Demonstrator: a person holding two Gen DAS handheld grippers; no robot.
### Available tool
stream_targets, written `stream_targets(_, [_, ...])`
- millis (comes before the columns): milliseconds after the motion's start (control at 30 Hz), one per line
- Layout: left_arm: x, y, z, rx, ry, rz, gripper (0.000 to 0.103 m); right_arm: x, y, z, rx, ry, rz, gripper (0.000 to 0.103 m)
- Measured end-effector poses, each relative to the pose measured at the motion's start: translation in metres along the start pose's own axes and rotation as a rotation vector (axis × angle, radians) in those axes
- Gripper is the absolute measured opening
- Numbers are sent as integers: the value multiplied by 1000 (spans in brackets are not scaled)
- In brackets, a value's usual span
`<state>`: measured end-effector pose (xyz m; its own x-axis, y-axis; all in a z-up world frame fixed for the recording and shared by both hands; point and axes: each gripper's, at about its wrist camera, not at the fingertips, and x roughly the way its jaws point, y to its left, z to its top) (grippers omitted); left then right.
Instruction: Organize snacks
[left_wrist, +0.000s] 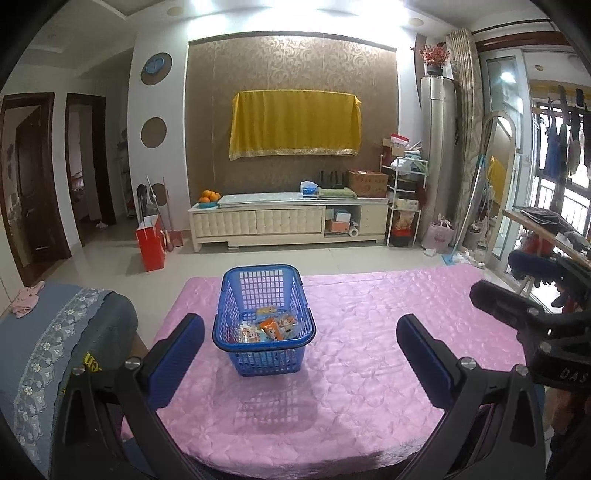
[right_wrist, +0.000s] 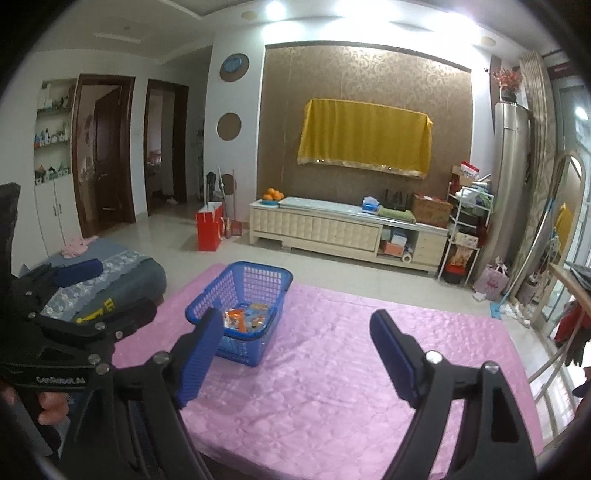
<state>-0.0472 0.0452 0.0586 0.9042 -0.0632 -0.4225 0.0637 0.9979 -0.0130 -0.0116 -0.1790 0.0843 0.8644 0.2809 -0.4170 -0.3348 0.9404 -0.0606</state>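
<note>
A blue plastic basket (left_wrist: 258, 286) stands on the pink tablecloth (left_wrist: 369, 332), left of the middle. Several snack packets (left_wrist: 271, 326) in orange and white wrappers lie in its bottom. My left gripper (left_wrist: 299, 325) is open, held above the near part of the table, with the basket framed between its blue-padded fingers but farther off. In the right wrist view my right gripper (right_wrist: 297, 317) is open and holds nothing. There the basket (right_wrist: 236, 280) sits ahead to the left, just behind its left finger, with the snack packets (right_wrist: 245, 317) showing inside.
A grey-blue seat with a lace cover (left_wrist: 55, 332) stands close against the table's left side. Beyond the far table edge are tiled floor, a red paper bag (left_wrist: 149, 245) and a low white cabinet (left_wrist: 288, 221). A clothes rack and glass doors stand at the right.
</note>
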Motion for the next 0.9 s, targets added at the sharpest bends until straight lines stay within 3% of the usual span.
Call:
stream_targets(500, [-13, -8, -2, 20, -16, -25, 103, -9, -6, -9, 75, -13, 19, 102])
stream_targets(900, [-13, -10, -2, 28, -3, -35, 103, -17, -3, -9, 51, -46, -11, 103])
